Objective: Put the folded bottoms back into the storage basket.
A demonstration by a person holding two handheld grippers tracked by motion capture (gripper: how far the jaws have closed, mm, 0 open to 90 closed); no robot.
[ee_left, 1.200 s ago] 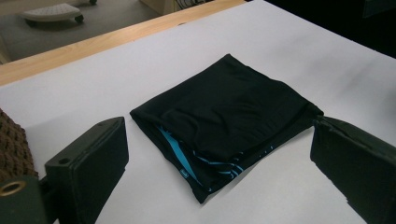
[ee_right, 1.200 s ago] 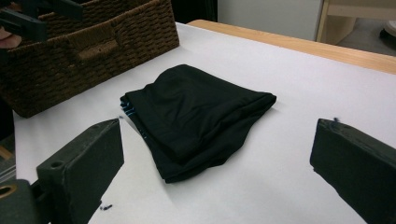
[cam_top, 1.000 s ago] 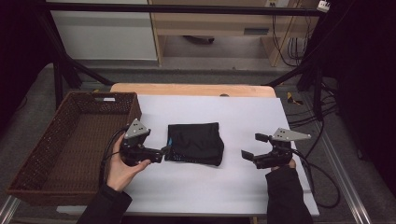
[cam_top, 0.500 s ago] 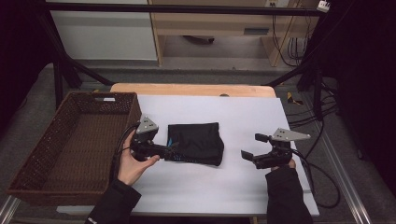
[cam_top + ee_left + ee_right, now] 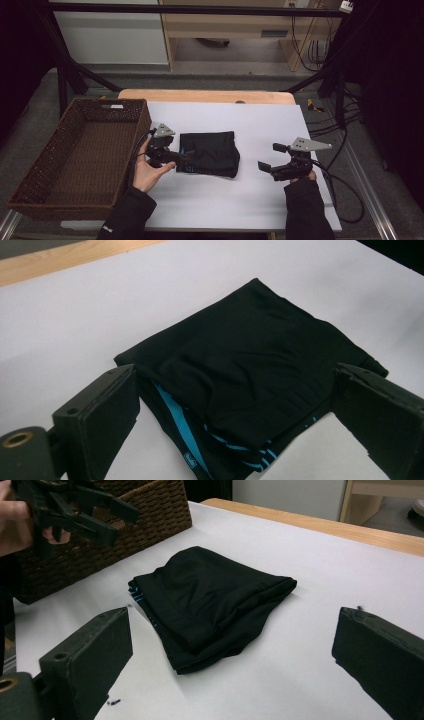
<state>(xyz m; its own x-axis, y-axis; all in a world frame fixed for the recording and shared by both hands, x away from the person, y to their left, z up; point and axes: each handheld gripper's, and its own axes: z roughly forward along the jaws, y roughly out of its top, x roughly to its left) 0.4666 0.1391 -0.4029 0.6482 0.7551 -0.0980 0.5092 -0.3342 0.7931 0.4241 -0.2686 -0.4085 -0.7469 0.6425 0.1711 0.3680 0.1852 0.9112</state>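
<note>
The folded black cloth [image 5: 210, 153] lies flat near the middle of the white table [image 5: 260, 205]. The wicker basket [image 5: 75, 155] stands at 9 o'clock from it, off the table's left edge.

Left gripper [image 5: 181, 159]: jaws spread, nothing pinched. In the high view the jaw tips sit at the cloth's left edge, so the cloth lies at 3 o'clock from the gripper. In the left gripper view the cloth [image 5: 250, 375] runs between the two jaws, and its near edge, showing blue-striped layers, lies just ahead of them. Whether the jaws touch the fabric cannot be determined.

Right gripper [image 5: 270, 157]: jaws spread, empty. It stands apart from the cloth, which lies at 9 o'clock from it across a strip of bare table. In the right gripper view the cloth [image 5: 210, 600] lies ahead, and the left gripper [image 5: 85, 510] hangs beyond it in front of the basket [image 5: 150, 515].

The left gripper is the nearer one.

Cloth orientation: nearly square, long axis slightly along 3–9 o'clock. The layered open edge faces 9 o'clock, toward the left gripper; the rounded folded edge faces 3 o'clock.

Judgement: the next move is a pinch on the 9 o'clock edge, taking all layers together.
</note>
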